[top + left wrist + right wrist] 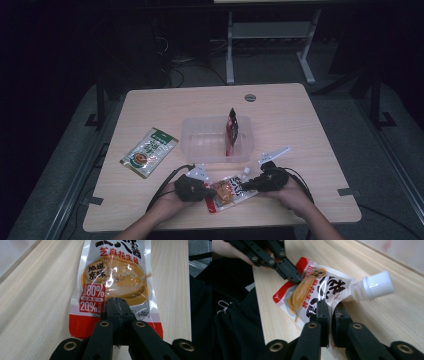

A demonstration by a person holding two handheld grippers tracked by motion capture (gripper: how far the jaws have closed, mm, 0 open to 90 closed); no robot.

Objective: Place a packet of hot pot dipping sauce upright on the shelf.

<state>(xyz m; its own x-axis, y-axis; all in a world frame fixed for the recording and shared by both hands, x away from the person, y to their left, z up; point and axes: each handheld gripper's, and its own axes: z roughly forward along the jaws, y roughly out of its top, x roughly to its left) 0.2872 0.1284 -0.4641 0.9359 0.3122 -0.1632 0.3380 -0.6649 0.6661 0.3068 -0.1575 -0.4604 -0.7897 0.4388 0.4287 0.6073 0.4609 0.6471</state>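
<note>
The sauce pouch [229, 191] lies at the table's [300, 125] near edge, between my grippers: my left gripper [116, 305] is clamped on its red bottom, my right gripper [331, 311] pinches its spout end.

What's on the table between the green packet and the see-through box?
Nothing. In the high view, bare wood of the table lies between the green packet and the clear box; both grippers are nearer the person, on the sauce pouch.

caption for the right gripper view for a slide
Right gripper pinches the spouted sesame peanut sauce pouch near its white cap while the left gripper clamps the red bottom edge.
</note>
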